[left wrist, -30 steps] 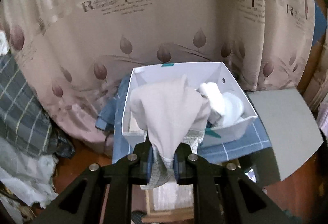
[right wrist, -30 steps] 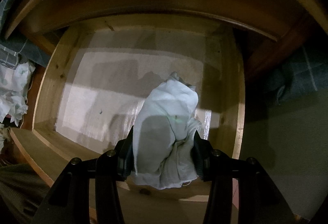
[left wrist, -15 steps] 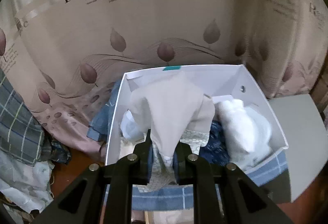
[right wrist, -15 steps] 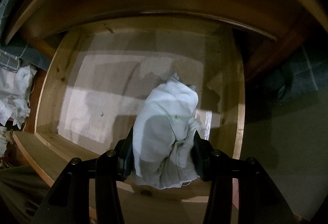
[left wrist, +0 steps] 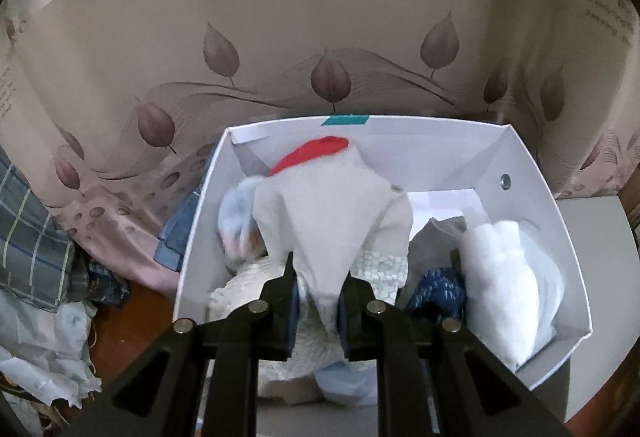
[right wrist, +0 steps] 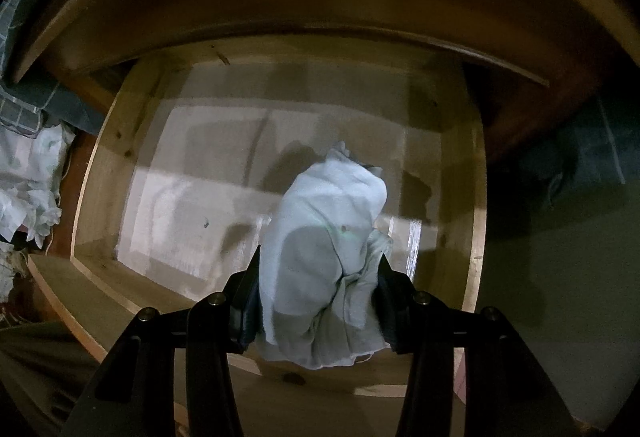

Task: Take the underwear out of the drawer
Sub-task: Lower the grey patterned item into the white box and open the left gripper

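The left gripper point(left wrist: 318, 301) was clamped narrowly on a beige undergarment point(left wrist: 332, 213), which draped forward above a white box point(left wrist: 532, 173) holding a red cloth point(left wrist: 308, 153), a white bundle point(left wrist: 496, 277) and a dark blue item point(left wrist: 438, 293). The right gripper point(right wrist: 318, 301), its 2 jaws set wider, pinched a bunched pale underwear piece point(right wrist: 328, 237) over the open wooden drawer point(right wrist: 100, 173), whose lined floor lay beneath.
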